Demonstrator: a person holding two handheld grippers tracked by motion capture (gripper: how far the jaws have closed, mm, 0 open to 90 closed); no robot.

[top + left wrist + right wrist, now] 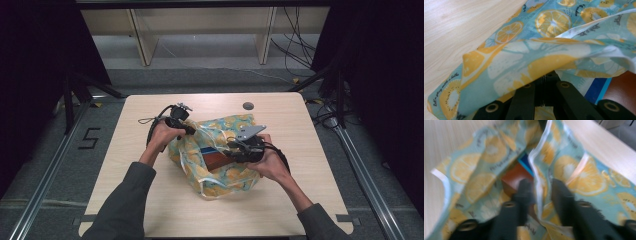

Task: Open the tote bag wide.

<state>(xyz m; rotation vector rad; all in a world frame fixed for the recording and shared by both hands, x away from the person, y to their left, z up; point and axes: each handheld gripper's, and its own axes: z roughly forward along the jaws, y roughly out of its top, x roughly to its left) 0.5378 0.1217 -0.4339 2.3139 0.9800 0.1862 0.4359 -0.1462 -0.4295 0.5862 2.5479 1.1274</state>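
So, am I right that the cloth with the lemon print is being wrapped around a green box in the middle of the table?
Not quite: the box is reddish-brown with a blue edge, not green, as the right gripper view shows. The rest holds: the lemon-print cloth lies around it in the middle of the table.

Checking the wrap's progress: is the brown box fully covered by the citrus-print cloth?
Not fully: the brown box shows through a gap in the teal citrus-print cloth.

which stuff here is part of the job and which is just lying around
In use:
- cloth
- box inside the cloth
- left gripper
- right gripper

Lying about:
- cables on the floor
- number 5 floor marking
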